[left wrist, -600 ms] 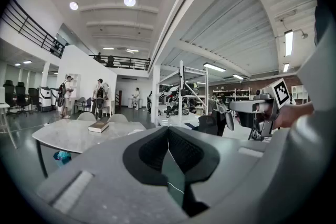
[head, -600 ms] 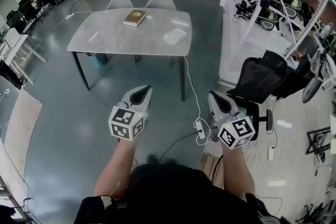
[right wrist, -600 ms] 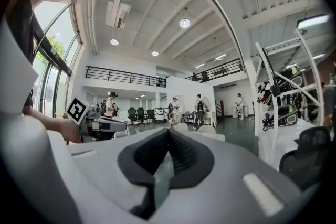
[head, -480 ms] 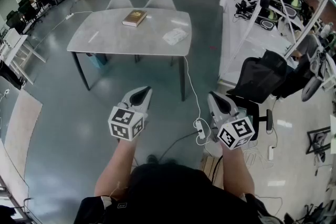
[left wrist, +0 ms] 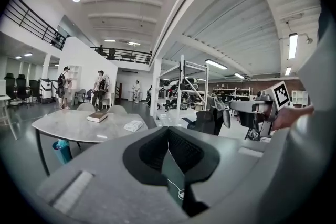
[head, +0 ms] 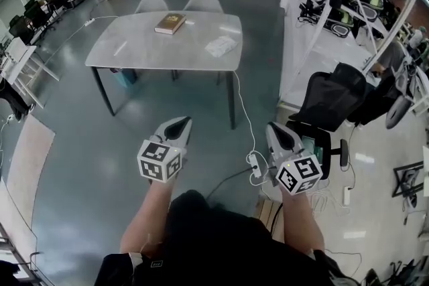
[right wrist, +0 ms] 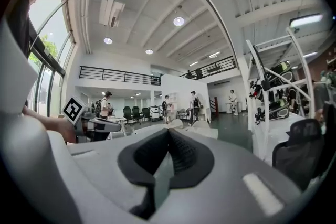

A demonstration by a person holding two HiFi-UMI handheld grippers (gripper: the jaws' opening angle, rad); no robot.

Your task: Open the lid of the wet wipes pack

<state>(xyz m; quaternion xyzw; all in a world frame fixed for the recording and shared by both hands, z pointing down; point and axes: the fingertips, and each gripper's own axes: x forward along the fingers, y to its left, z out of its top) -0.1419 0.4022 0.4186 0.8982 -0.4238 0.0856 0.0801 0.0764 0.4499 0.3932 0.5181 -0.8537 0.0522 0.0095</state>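
The wet wipes pack (head: 222, 45) is a flat white packet that lies on the grey table (head: 147, 50) near its right end, far ahead of me. It also shows small in the left gripper view as the wipes pack (left wrist: 134, 125). My left gripper (head: 182, 120) and right gripper (head: 273, 125) are held in the air over the floor, well short of the table. The left gripper (left wrist: 168, 129) has its jaws closed together with nothing between them. The right gripper (right wrist: 168, 131) is shut and empty too.
A brown book (head: 171, 23) lies at the table's far side, with two chairs (head: 179, 3) behind. A teal bin (head: 125, 77) stands under the table. A black office chair (head: 335, 100) is to the right; a cable and power strip (head: 257, 167) lie on the floor.
Both grippers sit slightly lower in the head view. The table, the book and the wipes pack have not moved.
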